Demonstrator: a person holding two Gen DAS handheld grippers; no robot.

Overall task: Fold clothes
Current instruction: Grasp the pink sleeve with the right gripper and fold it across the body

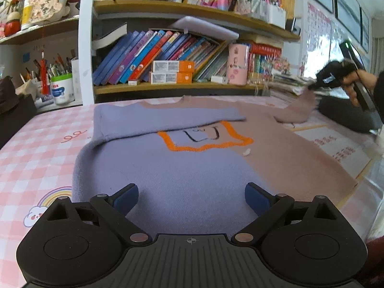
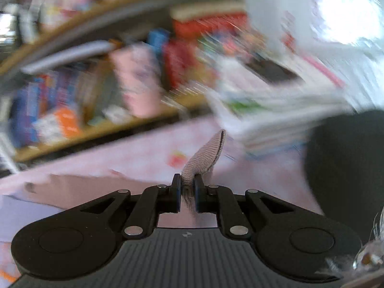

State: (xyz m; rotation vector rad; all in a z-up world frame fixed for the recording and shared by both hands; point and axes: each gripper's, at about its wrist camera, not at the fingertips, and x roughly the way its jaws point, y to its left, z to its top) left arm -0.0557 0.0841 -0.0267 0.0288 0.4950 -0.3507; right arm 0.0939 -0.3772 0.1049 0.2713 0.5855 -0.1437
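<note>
A sweater [image 1: 182,158], lilac on its left half and dusty pink on its right, lies flat on the table with an orange-framed motif [image 1: 204,136] on the chest. Its lilac sleeve [image 1: 168,117] is folded across the chest. My left gripper [image 1: 191,199] is open and empty over the lilac hem. My right gripper [image 2: 187,192] is shut on the ribbed cuff [image 2: 206,153] of the pink sleeve and holds it above the table. In the left wrist view that gripper [image 1: 312,87] lifts the pink sleeve [image 1: 297,110] at the far right.
A pink checked tablecloth [image 1: 36,148] covers the table. A bookshelf [image 1: 182,88] full of books stands behind it. A white tub [image 1: 62,88] and pen holders stand at the back left. A dark rounded object [image 1: 345,115] and a stack of papers [image 2: 276,115] lie at the right.
</note>
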